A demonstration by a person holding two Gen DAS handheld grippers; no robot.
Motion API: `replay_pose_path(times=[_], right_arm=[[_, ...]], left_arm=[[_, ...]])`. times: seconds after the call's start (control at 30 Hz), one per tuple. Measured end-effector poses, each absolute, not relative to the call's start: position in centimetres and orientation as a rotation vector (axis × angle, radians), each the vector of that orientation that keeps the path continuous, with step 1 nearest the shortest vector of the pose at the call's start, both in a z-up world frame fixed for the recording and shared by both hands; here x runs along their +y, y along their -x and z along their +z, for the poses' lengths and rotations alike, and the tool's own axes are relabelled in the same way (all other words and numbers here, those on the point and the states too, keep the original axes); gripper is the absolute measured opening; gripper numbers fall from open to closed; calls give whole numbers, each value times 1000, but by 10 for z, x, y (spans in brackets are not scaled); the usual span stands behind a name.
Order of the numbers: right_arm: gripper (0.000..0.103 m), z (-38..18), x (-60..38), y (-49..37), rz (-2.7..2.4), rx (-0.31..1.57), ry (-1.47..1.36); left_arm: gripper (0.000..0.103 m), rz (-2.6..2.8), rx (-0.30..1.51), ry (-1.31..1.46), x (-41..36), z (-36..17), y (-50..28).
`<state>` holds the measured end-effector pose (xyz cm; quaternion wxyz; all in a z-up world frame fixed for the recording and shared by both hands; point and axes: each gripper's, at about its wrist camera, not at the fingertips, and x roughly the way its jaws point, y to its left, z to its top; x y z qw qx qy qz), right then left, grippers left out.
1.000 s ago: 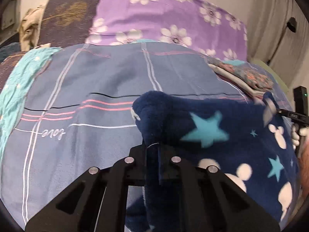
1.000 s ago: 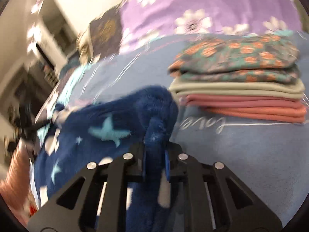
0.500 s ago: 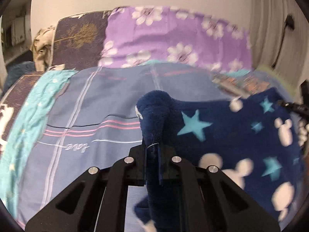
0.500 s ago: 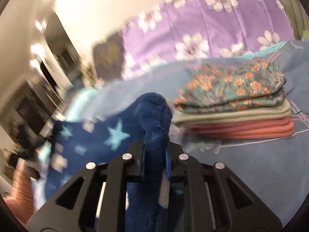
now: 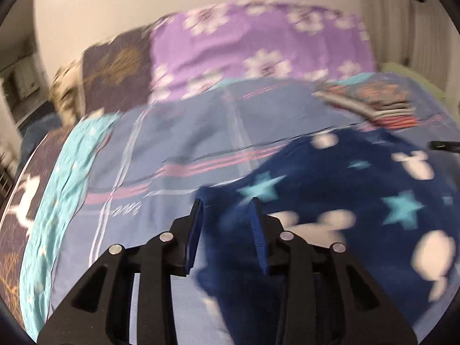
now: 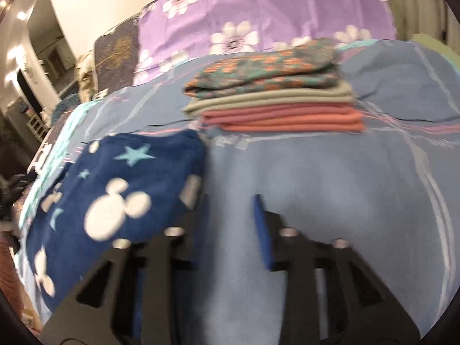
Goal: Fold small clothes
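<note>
A navy fleece garment with teal stars and white mouse shapes (image 5: 359, 201) lies spread on the blue-grey bedsheet (image 5: 178, 132). My left gripper (image 5: 227, 207) is open, its fingers straddling the garment's left edge without gripping it. In the right wrist view the same garment (image 6: 115, 189) lies to the left. My right gripper (image 6: 230, 204) is open and empty over bare sheet, beside the garment's right edge. The left view is blurred.
A stack of folded clothes (image 6: 276, 103), floral on top, then grey-green and coral, sits behind the garment; it also shows in the left view (image 5: 371, 103). A purple flowered pillow (image 6: 258, 14) stands at the back. A teal cloth (image 5: 63, 189) lies along the left.
Both grippers were shut on the garment's raised corners; both have now opened and let go. The garment has dropped flat onto the sheet.
</note>
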<state>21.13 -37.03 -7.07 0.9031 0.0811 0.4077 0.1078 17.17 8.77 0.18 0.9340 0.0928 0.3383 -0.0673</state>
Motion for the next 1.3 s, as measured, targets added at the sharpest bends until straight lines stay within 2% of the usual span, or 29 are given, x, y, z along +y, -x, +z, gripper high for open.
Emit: replay_pose_path(times=[0.1, 0.2, 0.37, 0.43, 0.47, 0.6, 0.73, 0.77, 0.87, 0.97, 1.1, 1.13, 1.17, 1.27, 1.3], right_arm=[[7, -85, -388, -204, 204, 883, -202], [8, -99, -383, -197, 255, 943, -190], [21, -105, -373, -191, 374, 953, -169], [23, -107, -375, -194, 425, 947, -200], [24, -107, -372, -196, 441, 948, -202], [32, -110, -366, -199, 573, 962, -172], [32, -119, -367, -197, 684, 947, -190], [31, -121, -368, -196, 704, 942, -205], [17, -119, -373, -192, 789, 907, -258], [12, -113, -375, -183, 843, 843, -274], [12, -114, -368, -182, 810, 848, -239], [12, -114, -368, -182, 806, 851, -238], [14, -114, -368, -183, 802, 855, -242], [30, -117, -372, -187, 762, 879, -259], [34, -118, -372, -188, 747, 891, -265]], left_arm=[[39, -339, 705, -224, 19, 14, -150], [41, -543, 763, -309, -62, 8, -130], [59, -799, 835, -456, -190, -15, -89], [68, -836, 811, -541, -222, -26, -71], [68, -826, 787, -593, -237, -32, -65], [68, -769, 832, -644, -260, -46, -64], [72, -701, 892, -570, -261, -44, -78], [72, -687, 904, -547, -261, -42, -82], [72, -652, 900, -518, -264, -35, -86], [72, -600, 878, -547, -274, -31, -91], [72, -549, 917, -546, -275, -39, -110], [69, -552, 932, -550, -276, -44, -114], [47, -555, 961, -540, -274, -50, -119], [23, -566, 1012, -472, -261, -55, -126], [19, -580, 1012, -460, -258, -53, -125]])
